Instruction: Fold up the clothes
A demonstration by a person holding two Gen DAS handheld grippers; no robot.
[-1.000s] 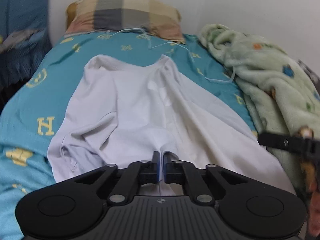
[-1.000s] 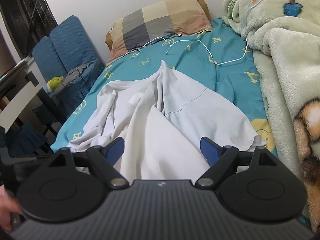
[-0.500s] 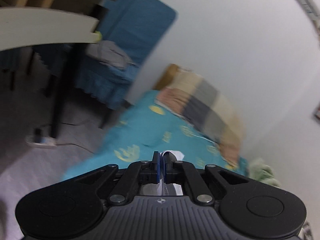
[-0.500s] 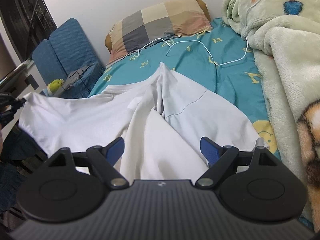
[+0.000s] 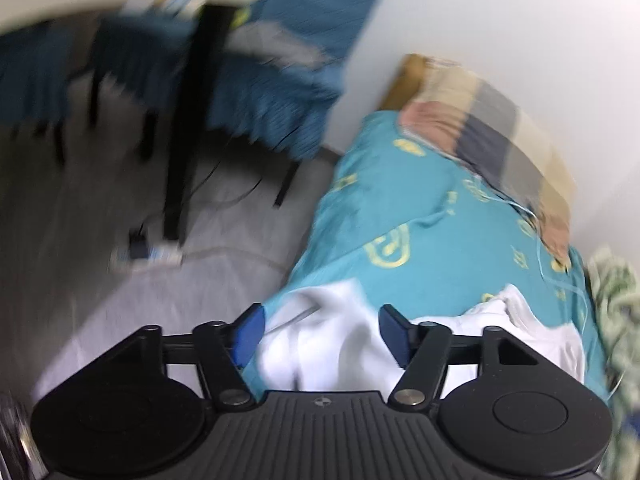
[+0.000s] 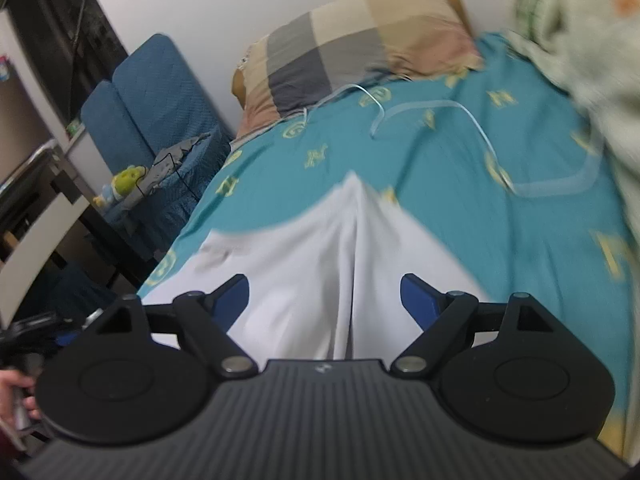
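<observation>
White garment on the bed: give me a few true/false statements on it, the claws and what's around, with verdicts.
1. The white garment lies on a teal bedsheet. True.
2. The right claw is clamped on the garment. False: its pads stand apart, clear of the cloth.
3. The left claw is shut. False: its jaws are opening, white cloth lying loose between them.
4. A checked pillow sits at the head of the bed. True.
5. A white cable lies on the sheet beyond the garment. True.
6. The blanket is plain red. False: it is pale green with printed figures.
</observation>
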